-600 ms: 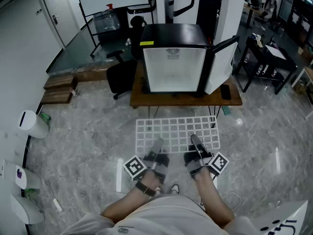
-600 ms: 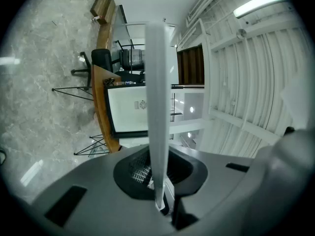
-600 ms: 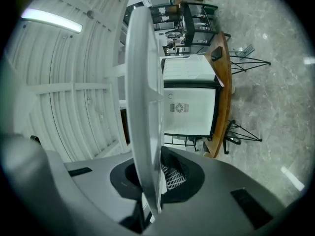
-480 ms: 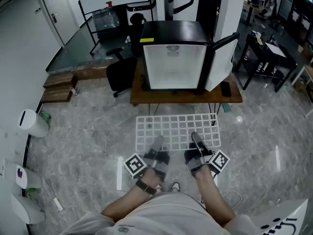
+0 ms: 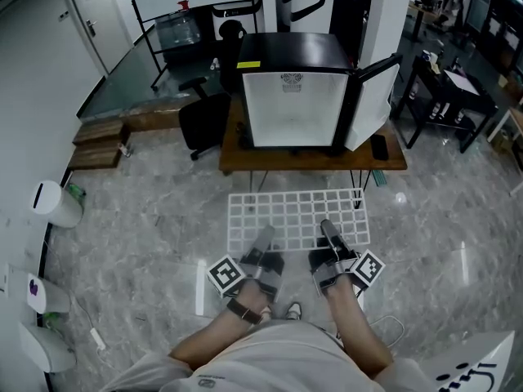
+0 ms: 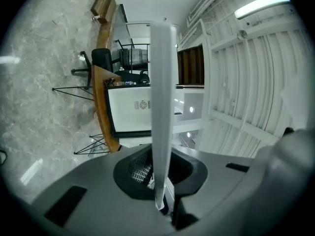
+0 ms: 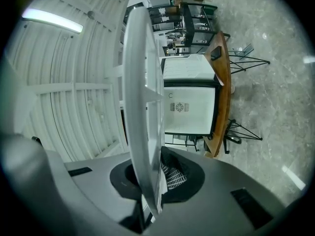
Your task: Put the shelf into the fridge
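I hold a white wire-grid shelf (image 5: 296,217) level in front of me, above the floor. My left gripper (image 5: 263,241) is shut on its near edge at the left, and my right gripper (image 5: 328,233) is shut on the near edge at the right. In each gripper view the shelf appears edge-on as a white band (image 6: 163,117) (image 7: 141,112) running up from the jaws. The black mini fridge (image 5: 294,96) stands ahead on a wooden table (image 5: 313,162), its door (image 5: 369,104) swung open to the right and its white interior facing me.
A black office chair (image 5: 204,125) stands left of the table. A black phone (image 5: 379,148) lies on the table's right end. A dark shelving cart (image 5: 445,104) is at the right, wooden steps (image 5: 98,147) at the left, and a white bin (image 5: 55,207) by the left wall.
The view has shifted slightly; the fridge sits marginally nearer and to the right. Both grippers keep their hold on the shelf.
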Tool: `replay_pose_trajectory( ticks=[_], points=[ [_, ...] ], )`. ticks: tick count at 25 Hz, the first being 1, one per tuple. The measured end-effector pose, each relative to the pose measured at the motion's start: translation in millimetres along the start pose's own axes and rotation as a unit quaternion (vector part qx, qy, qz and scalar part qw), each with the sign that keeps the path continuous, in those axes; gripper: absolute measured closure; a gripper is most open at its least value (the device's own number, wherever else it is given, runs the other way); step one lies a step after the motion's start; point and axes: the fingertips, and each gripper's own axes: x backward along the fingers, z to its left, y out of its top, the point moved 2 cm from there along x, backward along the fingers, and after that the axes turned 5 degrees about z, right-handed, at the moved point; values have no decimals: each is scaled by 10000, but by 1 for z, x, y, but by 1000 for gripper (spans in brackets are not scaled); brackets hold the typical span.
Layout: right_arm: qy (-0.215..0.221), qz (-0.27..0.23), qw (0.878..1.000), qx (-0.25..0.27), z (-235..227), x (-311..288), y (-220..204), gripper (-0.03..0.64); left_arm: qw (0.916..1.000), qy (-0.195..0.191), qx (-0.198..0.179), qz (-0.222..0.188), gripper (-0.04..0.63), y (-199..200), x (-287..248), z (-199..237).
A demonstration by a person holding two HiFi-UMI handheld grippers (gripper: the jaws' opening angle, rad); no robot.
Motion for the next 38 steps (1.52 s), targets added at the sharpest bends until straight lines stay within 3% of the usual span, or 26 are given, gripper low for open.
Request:
replay_pose_trajectory(
  ticks=[13, 20, 27, 38],
  points=[
    [-8, -11, 9999, -138, -2, -1, 13, 568, 9999, -13, -42, 99, 568, -2, -16, -2],
    [-28, 138, 9999, -100, -7, -6, 33, 568, 9998, 123, -110, -102, 568, -9, -27, 8],
    [-105, 95, 9997, -195, -10, -61, 68, 568, 9993, 279, -163, -166, 566, 29, -83, 11],
    [-303, -287, 9990, -157, -44, -81, 79, 568, 9962, 723, -279, -398, 566, 45, -110, 49]
  ],
)
